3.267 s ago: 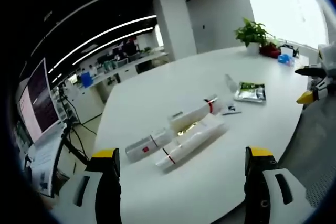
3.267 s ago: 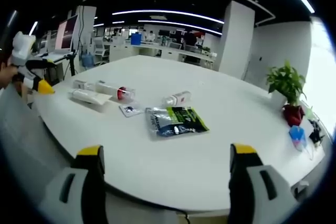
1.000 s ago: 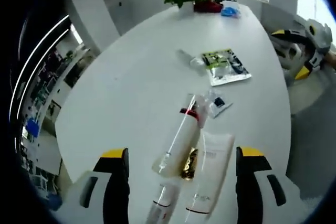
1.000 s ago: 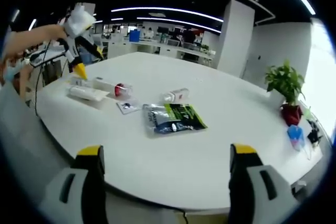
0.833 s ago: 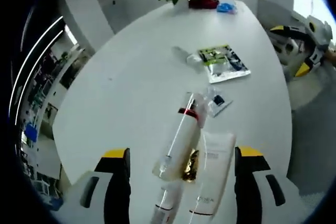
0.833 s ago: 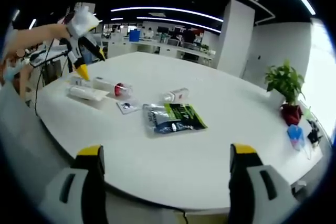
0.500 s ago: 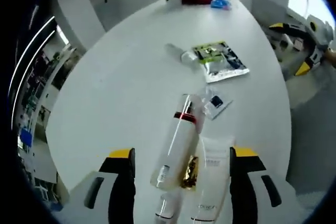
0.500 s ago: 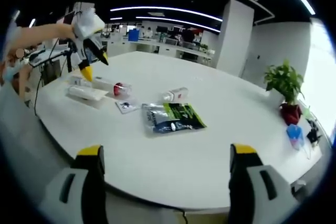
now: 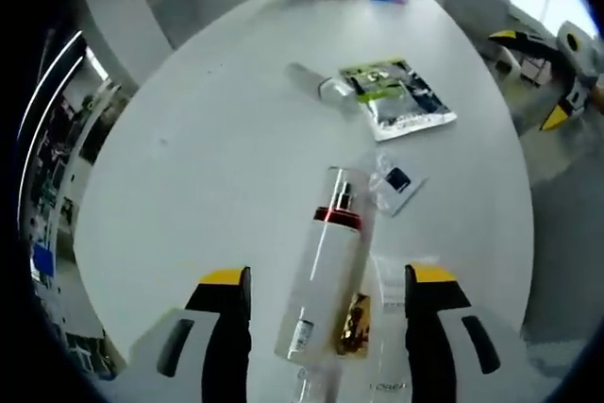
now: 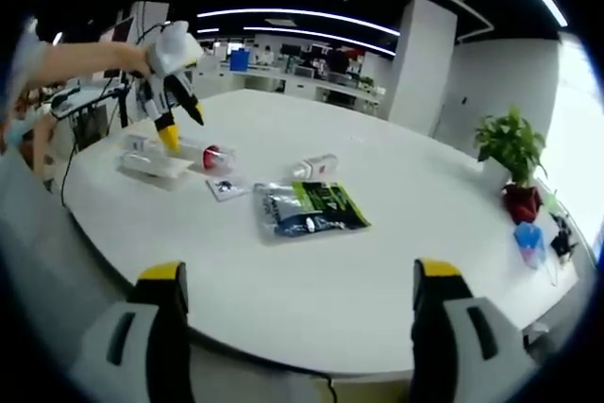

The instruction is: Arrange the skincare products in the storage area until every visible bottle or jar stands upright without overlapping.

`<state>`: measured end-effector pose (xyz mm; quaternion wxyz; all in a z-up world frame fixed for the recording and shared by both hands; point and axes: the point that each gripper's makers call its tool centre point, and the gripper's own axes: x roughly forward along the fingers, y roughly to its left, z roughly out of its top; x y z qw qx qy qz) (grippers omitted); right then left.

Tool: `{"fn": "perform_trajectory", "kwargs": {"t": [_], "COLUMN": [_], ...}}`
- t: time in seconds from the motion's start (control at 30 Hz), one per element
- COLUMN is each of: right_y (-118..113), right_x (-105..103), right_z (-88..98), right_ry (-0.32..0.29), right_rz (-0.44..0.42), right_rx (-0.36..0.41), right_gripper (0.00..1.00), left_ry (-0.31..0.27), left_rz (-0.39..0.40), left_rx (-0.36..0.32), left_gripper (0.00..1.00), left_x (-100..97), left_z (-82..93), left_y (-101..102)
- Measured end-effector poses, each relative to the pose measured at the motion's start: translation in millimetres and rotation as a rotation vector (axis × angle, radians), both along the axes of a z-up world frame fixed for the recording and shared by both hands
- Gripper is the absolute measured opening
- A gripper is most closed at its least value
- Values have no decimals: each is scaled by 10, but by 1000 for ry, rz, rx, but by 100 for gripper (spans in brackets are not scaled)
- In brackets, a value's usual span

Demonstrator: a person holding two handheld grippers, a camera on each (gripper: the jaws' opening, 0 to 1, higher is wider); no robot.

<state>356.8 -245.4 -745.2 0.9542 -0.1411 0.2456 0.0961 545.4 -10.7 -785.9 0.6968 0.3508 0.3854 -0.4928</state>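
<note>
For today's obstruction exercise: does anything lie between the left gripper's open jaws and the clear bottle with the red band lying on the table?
Nothing visible does. The left gripper hangs open directly over the clear bottle, which lies flat between its jaws, with a gold item and a white tube alongside it.

Open-plan office: desk rows (image 10: pixel 311 92), ceiling light strips (image 10: pixel 302 18)

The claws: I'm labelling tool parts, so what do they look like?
Both claws are alike. The left claw and right claw each have two broad white plastic jaws with black inner faces, yellow tips and a dark slot in each side. In the right gripper view the left claw's body looks white.
</note>
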Motion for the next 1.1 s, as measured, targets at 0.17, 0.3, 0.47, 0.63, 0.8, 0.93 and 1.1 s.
{"fn": "perform_trajectory", "kwargs": {"t": [0.17, 0.3, 0.47, 0.63, 0.8, 0.93, 1.1], "right_y": [-2, -6, -11, -9, -17, -19, -17], "right_x": [-4, -6, -9, -6, -7, -8, -8], "right_z": [-14, -18, -26, -28, -37, -42, -43], "right_ry": [9, 11, 16, 17, 22, 24, 24], "right_rz": [-2, -3, -4, -2, -5, -8, -8], "right_rx": [-4, -6, -9, -8, -10, -10, -10], "right_gripper": [99, 99, 99, 99, 99, 99, 99], "left_ry": [14, 38, 56, 70, 87, 96, 107], "left_rz": [-3, -11, -26, -25, -37, -42, -50], "left_rx": [17, 26, 39, 38, 34, 32, 48], "left_gripper": [61, 57, 55, 53, 46, 42, 38], "left_x": [15, 57, 61, 90, 90, 62, 76], "left_z": [-60, -139, -221, -265, -291, -308, -356], "left_y": [-14, -24, -43, -62, -94, -144, -143]}}
